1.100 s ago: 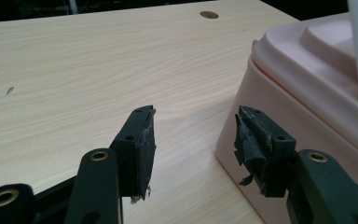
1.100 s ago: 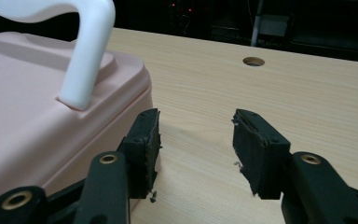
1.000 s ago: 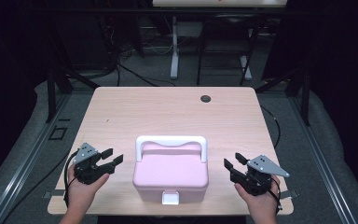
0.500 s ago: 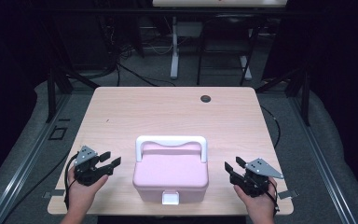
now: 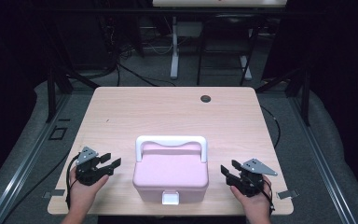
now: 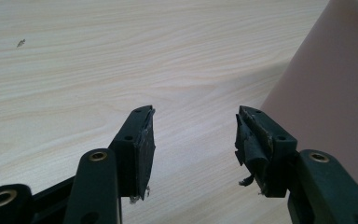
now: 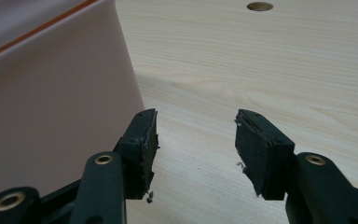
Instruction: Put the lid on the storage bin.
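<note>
Jaws spread and empty on both your grippers: from the high view, left gripper (image 5: 111, 164) and right gripper (image 5: 228, 171) have eased slightly back toward the tabletop's (image 5: 168, 112) near edge, flanking the pink box (image 5: 170, 177), lid shut, contents hidden. Left gripper view: box (image 6: 335, 98) just beside. Right gripper view: likewise (image 7: 51, 93), untouched.

Box (image 5: 170, 175) sits on table (image 5: 168, 116) near front edge, between left gripper (image 5: 106, 164) and right gripper (image 5: 230, 170); 1 hole (image 5: 205, 98) far behind.
</note>
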`<state>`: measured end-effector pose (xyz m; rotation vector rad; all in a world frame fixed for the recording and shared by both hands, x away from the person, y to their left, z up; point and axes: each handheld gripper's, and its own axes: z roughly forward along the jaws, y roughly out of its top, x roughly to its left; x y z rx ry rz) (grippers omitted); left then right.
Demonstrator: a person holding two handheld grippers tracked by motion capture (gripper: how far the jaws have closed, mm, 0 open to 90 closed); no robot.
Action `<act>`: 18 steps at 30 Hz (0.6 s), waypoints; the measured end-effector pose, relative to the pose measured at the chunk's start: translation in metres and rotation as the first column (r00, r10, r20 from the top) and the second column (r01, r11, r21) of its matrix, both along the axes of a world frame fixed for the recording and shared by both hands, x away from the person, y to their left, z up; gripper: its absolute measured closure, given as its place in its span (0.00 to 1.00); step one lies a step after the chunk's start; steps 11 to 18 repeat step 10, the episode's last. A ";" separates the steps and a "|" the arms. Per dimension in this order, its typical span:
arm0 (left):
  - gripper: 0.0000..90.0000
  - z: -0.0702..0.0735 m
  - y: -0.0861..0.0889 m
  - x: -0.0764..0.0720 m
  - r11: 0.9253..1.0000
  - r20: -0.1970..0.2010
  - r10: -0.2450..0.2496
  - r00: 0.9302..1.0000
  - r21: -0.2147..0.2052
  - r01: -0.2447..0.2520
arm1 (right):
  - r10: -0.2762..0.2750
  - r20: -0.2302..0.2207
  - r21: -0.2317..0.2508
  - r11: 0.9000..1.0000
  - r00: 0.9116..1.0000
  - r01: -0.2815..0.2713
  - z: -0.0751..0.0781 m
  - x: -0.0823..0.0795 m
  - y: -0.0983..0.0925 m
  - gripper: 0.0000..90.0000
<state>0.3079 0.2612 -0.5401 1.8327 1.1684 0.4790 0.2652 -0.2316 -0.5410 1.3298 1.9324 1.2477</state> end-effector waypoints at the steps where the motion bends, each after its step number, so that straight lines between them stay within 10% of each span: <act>1: 0.52 0.000 0.000 0.000 1.000 0.005 0.002 1.000 -0.005 -0.002 | 0.001 -0.001 0.000 1.000 1.000 -0.001 0.000 0.000 0.000 0.53; 18: 0.52 -0.003 -0.002 0.001 1.000 0.001 -0.002 1.000 -0.002 0.002 | -0.037 0.047 0.008 0.999 0.998 0.036 0.001 0.004 -0.011 0.48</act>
